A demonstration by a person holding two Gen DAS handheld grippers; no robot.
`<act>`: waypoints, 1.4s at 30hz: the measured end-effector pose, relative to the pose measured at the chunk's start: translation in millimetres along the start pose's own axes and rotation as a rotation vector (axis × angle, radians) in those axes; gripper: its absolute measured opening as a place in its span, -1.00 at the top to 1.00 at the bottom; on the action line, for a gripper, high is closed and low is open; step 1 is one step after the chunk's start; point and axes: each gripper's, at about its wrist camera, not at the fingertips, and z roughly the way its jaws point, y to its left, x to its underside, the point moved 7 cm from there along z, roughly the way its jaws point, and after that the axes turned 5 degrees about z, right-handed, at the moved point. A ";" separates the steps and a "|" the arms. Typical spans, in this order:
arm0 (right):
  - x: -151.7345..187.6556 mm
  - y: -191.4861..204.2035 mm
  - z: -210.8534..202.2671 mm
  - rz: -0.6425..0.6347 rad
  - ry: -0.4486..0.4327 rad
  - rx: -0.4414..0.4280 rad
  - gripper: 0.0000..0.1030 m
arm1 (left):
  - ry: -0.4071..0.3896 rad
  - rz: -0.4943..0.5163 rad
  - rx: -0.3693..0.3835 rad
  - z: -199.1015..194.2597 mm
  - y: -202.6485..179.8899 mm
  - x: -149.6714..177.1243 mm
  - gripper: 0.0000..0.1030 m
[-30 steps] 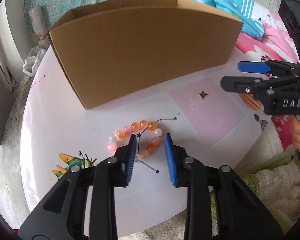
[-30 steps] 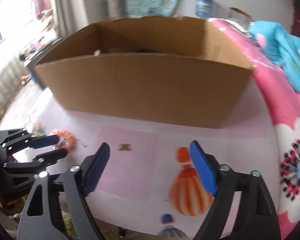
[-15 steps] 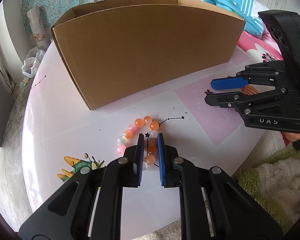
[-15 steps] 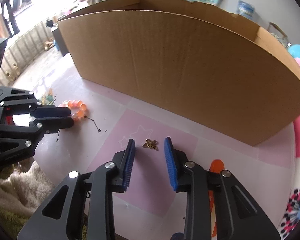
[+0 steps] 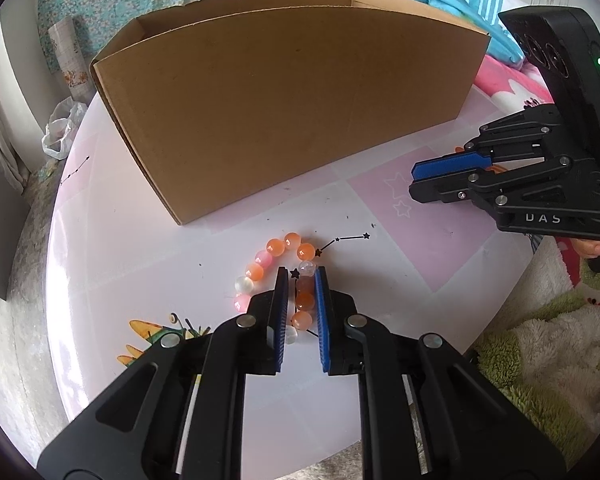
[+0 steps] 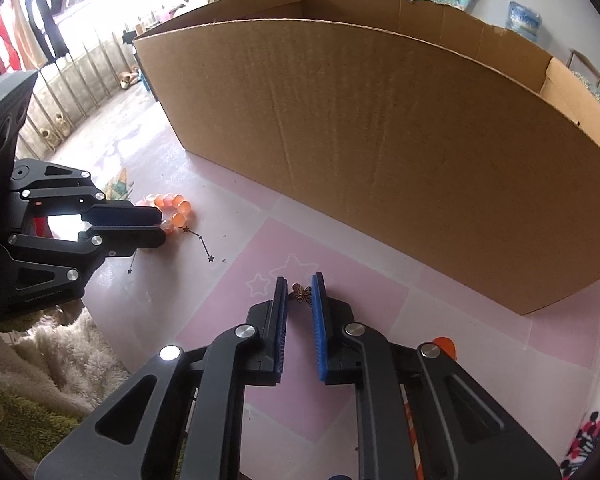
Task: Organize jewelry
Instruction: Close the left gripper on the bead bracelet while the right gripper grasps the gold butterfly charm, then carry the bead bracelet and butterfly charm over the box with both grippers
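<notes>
An orange, pink and clear bead bracelet (image 5: pixel 266 258) lies on the pale pink table. My left gripper (image 5: pixel 301 276) is shut on the bracelet's right side, with beads held between its blue pads; it also shows in the right wrist view (image 6: pixel 156 224), with the bracelet (image 6: pixel 172 206) at its tips. A small bronze butterfly charm (image 6: pixel 300 293) lies on a pink square. My right gripper (image 6: pixel 299 282) has closed around the charm, its pads at both of its sides. The right gripper shows in the left wrist view (image 5: pixel 414 180), where the charm is hidden.
A large open cardboard box (image 5: pixel 284 112) stands behind both grippers on the table (image 5: pixel 108 264); it also shows in the right wrist view (image 6: pixel 380 152). A fluffy green and cream blanket (image 5: pixel 540 360) lies past the table's near right edge. Bedding lies to the right.
Both grippers have closed from wide open. The left one closed on the bracelet's beads. The right one moved in over the butterfly charm and closed around it.
</notes>
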 end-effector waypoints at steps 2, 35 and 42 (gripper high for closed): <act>-3.1 0.1 1.3 0.010 -0.008 -0.004 0.76 | 0.002 -0.005 -0.001 0.4 -0.6 -0.7 0.76; -65.6 -36.4 -160.2 0.067 -0.434 -0.132 0.76 | -0.420 -0.122 0.169 -148.7 14.8 -118.5 0.84; -102.9 -69.5 -163.5 0.083 -0.476 -0.091 0.76 | -0.315 -0.129 0.243 -101.4 17.5 -172.8 0.84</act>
